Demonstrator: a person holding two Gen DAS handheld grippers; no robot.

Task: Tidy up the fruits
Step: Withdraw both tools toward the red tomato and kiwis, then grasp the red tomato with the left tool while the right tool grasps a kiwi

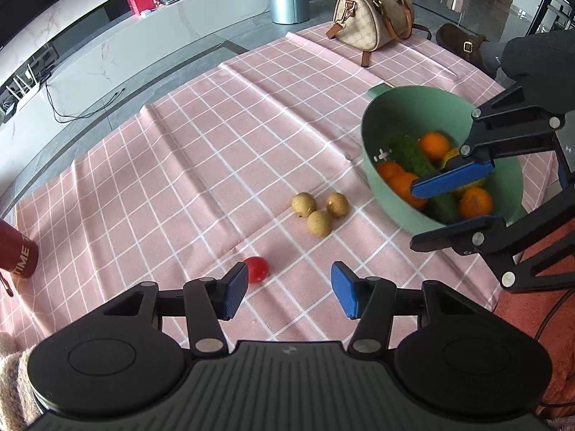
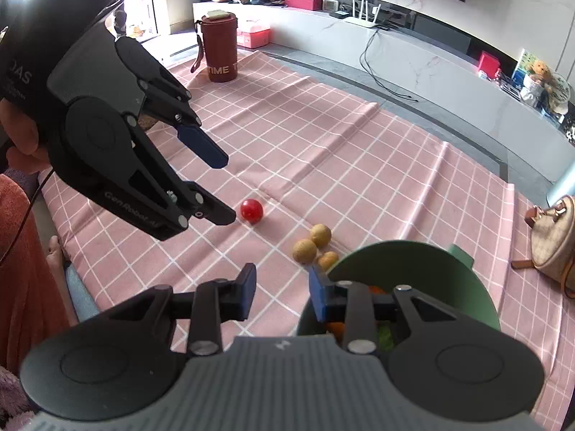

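A green bowl [image 1: 373,136] on the pink checked cloth holds oranges [image 1: 433,145] and green vegetables [image 1: 409,156]. Three small tan fruits [image 1: 320,208] lie on the cloth left of the bowl, also in the right wrist view [image 2: 312,244]. A red tomato [image 1: 257,268] lies near my left gripper [image 1: 289,292], which is open and empty just above the cloth. My right gripper [image 1: 427,212] is open and straddles the bowl's near rim, one finger inside over the oranges. In the right wrist view the right gripper [image 2: 280,296] is open at the bowl [image 2: 478,305], and the tomato [image 2: 251,210] sits by the left gripper [image 2: 224,188].
A beige handbag [image 1: 373,14] and a brown pouch [image 1: 463,48] lie at the cloth's far end. A dark red canister [image 2: 219,48] stands at the other end. A low white cabinet [image 2: 413,57] and grey floor run alongside. The person's orange clothing [image 2: 21,269] is close by.
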